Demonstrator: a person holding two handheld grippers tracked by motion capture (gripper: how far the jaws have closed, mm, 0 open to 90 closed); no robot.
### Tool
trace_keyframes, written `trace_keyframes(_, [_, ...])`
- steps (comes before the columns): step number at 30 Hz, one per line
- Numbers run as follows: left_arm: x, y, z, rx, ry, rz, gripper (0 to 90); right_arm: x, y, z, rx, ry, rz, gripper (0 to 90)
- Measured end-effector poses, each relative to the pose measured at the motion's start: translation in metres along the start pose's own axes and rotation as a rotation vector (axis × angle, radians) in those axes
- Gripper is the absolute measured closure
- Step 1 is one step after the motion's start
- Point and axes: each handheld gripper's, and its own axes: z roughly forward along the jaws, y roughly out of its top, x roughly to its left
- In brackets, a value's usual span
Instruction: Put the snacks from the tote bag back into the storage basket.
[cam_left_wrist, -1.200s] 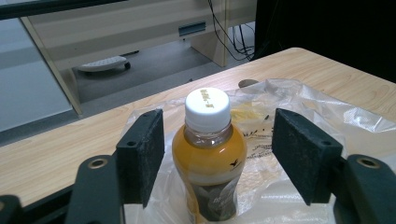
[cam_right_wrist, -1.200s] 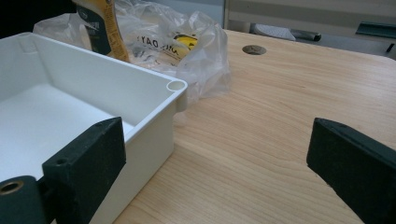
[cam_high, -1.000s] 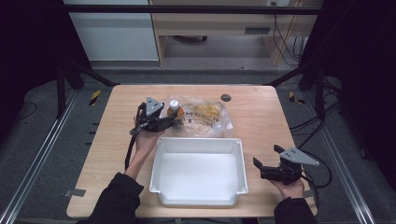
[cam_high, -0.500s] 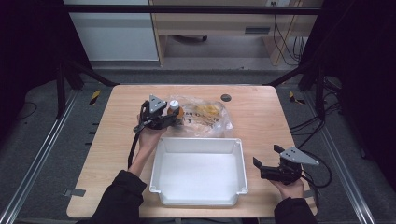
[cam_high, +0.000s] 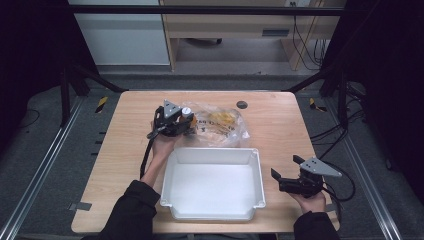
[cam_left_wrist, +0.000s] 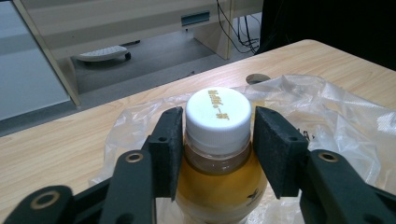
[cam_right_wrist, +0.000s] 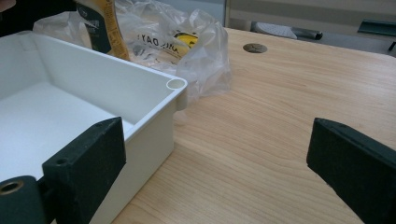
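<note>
**Neck grip on a bottle — a slip waiting to happen**

While the left tongs bracket the bottle of amber drink just under its white cap, the right pad seems to leave a sliver of daylight, so I'd call the hold unsettled — I can't tell whether it bites. That bottle stands on the desk behind the white bin, against a crinkled plastic bag. Lifted by its smooth neck, it could swing or slide out, or drag the bag along. The right tongs rest spread wide and empty beside the bin.
</note>
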Motion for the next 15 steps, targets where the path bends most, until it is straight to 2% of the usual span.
trace_keyframes(10, [0.0016, 0.0007, 0.0012, -0.013, -0.004, -0.013, 58.0, 0.0003, 0.0000, 0.0003, 0.003, 0.002, 0.004, 4.9])
trace_keyframes(15, [0.0014, 0.0006, 0.0015, -0.018, 0.000, -0.001, 58.2, 0.0004, -0.0001, 0.0006, 0.003, 0.004, 0.004, 5.0])
